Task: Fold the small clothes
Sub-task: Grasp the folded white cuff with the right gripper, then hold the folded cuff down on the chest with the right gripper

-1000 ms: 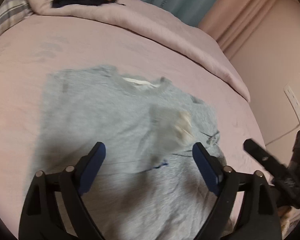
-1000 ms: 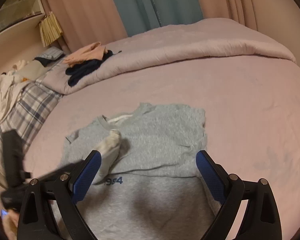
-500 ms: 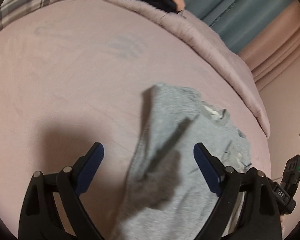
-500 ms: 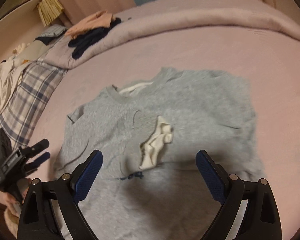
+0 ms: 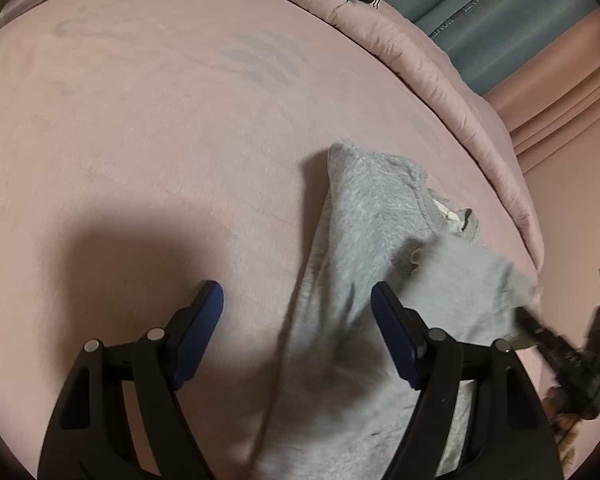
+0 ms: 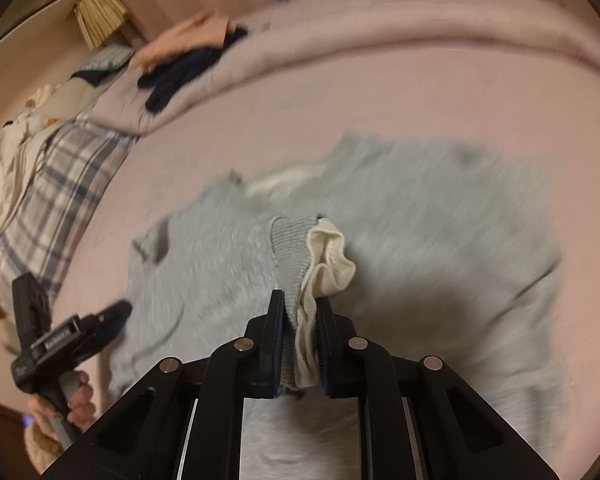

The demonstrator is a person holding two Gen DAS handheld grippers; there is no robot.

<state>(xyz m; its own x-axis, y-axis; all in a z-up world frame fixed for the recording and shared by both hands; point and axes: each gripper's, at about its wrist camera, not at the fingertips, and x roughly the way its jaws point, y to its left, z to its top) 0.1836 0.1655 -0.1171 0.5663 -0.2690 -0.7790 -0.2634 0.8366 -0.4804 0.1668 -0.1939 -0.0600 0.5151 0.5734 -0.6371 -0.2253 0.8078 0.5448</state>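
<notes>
Since the earlier frames, the right tongs (image 6: 300, 312) have been brought from wide apart down onto the sleeve cuff of the small grey knitted sweatshirt (image 6: 420, 240), and the left tongs (image 5: 296, 308) have been carried across to the sweatshirt's side edge, so that mostly bare sheet is now seen ahead of them.

In the right wrist view, the ribbed grey cuff with its cream inner lining (image 6: 328, 256) is seen pinched between the blue pads; the jaws are closing and already pressed on the fabric. The cuff lies folded over the chest of the sweatshirt, which is spread flat on the pale pink bed sheet (image 6: 380, 96). The picture is blurred by motion.

In the left wrist view, the left tongs are held apart, with jaws closing, over the sweatshirt's side edge; fabric lies under the gap, but no contact with the pads is shown. The neckline with its white label (image 5: 448, 212) is turned away from the tongs. The right gripper's black body is seen at the frame's right edge.

A rolled pink duvet (image 5: 440, 76) is lying along the far side of the bed, with dark navy and peach garments (image 6: 188, 60) on it. A plaid cloth (image 6: 48, 184) is seen at the left of the bed.
</notes>
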